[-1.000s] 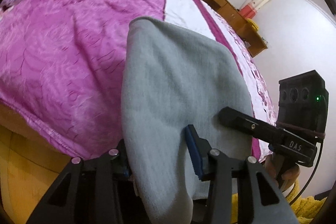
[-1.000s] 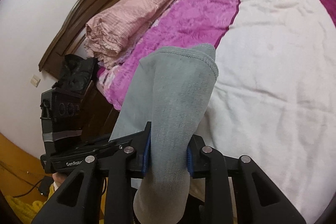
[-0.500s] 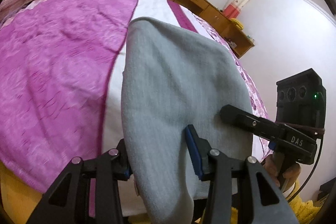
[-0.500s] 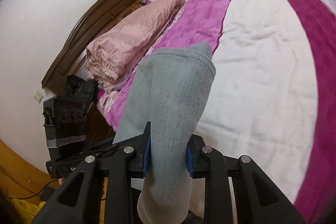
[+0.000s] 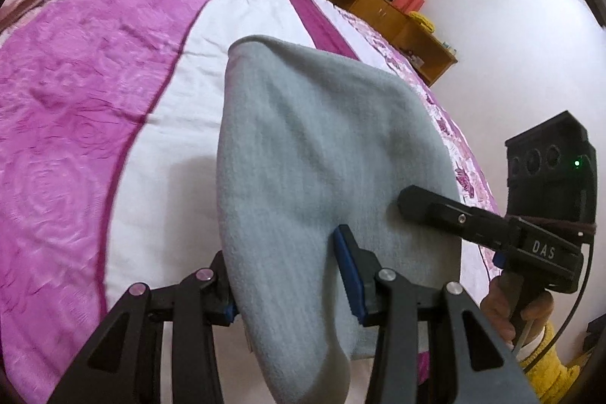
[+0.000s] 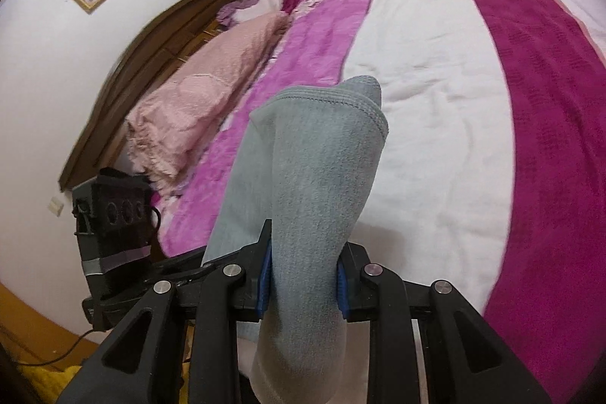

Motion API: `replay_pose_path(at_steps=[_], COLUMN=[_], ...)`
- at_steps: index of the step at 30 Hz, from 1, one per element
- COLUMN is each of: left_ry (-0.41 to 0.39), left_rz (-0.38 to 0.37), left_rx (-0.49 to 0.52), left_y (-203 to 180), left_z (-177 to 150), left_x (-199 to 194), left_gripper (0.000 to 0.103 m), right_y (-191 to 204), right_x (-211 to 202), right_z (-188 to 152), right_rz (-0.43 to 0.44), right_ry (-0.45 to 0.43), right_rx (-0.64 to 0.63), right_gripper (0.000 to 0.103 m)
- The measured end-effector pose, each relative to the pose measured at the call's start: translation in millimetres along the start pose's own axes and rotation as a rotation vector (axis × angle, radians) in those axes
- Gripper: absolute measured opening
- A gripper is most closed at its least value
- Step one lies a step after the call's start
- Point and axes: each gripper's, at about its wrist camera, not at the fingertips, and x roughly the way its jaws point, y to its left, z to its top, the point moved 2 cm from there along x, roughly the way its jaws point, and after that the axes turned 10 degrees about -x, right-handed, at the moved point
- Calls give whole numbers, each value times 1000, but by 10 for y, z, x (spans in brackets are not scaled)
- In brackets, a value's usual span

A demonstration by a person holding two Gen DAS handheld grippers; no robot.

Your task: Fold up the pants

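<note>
the grey pants (image 5: 322,177) are held up in the air above the bed (image 5: 181,108), gathered in both tools and not yet laid down; in the left wrist view the cloth is draped between the blue pads of the left hand-held gripper (image 5: 291,275), whose jaws are part closed on a thick bunch of it, and in the right wrist view the right hand-held gripper (image 6: 303,275) is clamped tightly on a narrower roll of the same cloth, with the stitched hem (image 6: 333,101) standing up above the pads. the step in hand is judged to be the carrying of the garment over the bed so that it can be spread for folding. it is done well if both grips are kept firm until the cloth rests on the quilt, since a loosened pad would let one end drop and bunch. the two tools are best kept level with each other and drawn apart so that the fabric is pulled taut between them before it is lowered. the white band of the quilt (image 6: 435,108) is judged a good landing place, well clear of the rolled pink blanket (image 6: 197,108) near the headboard (image 6: 125,78). the free lower end should be let down first, then the held edge laid flat, and the jaws released only once the cloth is smooth
</note>
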Motion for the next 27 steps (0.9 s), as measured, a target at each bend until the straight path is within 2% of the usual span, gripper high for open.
replay_pose_path(at_steps=[6, 10, 14, 20, 27], left_ry=[47, 77, 83, 82, 35], left_rz=[3, 34, 31, 63, 102], left_rx=[-19, -17, -12, 21, 103], left_y=[26, 120, 157, 107, -2], left_z=[78, 93, 120, 150, 114], left_x=[408, 651, 742, 714, 347], left_gripper=[45, 45, 45, 44, 43], right_y=[-272, -470, -605, -702, -657], right_x=[145, 324, 443, 473, 309], right_z=[58, 7, -41, -53, -109], right_rz=[-95, -156, -225, -265, -316], right_ry=[30, 69, 84, 92, 78], right_rx=[-24, -7, -1, 9, 56], right_gripper=[19, 19, 22, 27, 33])
